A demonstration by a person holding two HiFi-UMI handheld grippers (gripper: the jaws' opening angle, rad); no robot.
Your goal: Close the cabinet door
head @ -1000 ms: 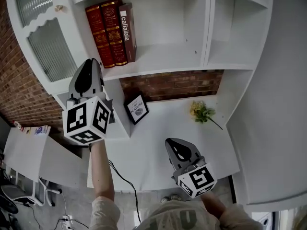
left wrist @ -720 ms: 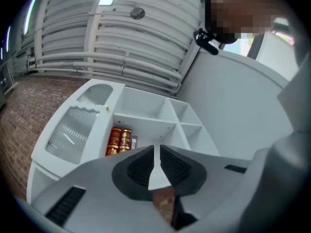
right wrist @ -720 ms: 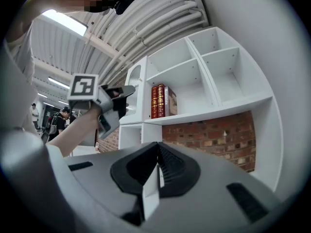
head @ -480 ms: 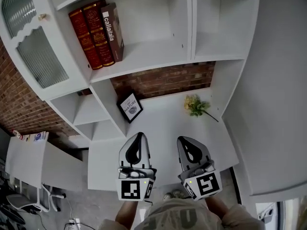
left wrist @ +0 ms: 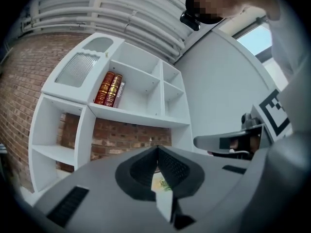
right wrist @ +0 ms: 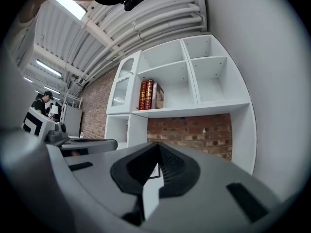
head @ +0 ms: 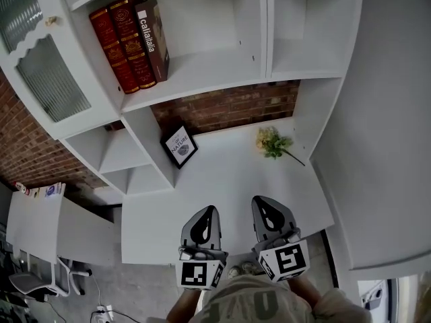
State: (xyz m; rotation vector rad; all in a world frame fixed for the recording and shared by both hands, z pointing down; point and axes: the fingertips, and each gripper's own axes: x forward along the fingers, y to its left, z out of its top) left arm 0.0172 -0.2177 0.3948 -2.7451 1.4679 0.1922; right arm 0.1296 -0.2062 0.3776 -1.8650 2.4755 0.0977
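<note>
Cabinet door (head: 42, 73), ribbed glass in a white frame, is sitting at ten o'clock in the head view, looking flush against the shelf unit (head: 202, 69). Left gripper (head: 211, 208) and right gripper (head: 260, 199) are hovering side by side at six o'clock over the white desktop (head: 222, 177), both with jaws pressed together on nothing. Beyond them, toward twelve o'clock, a framed picture (head: 179, 147) and a flower sprig (head: 272, 142) are resting on the desktop. Red books (head: 118, 46) are standing at eleven o'clock.
</note>
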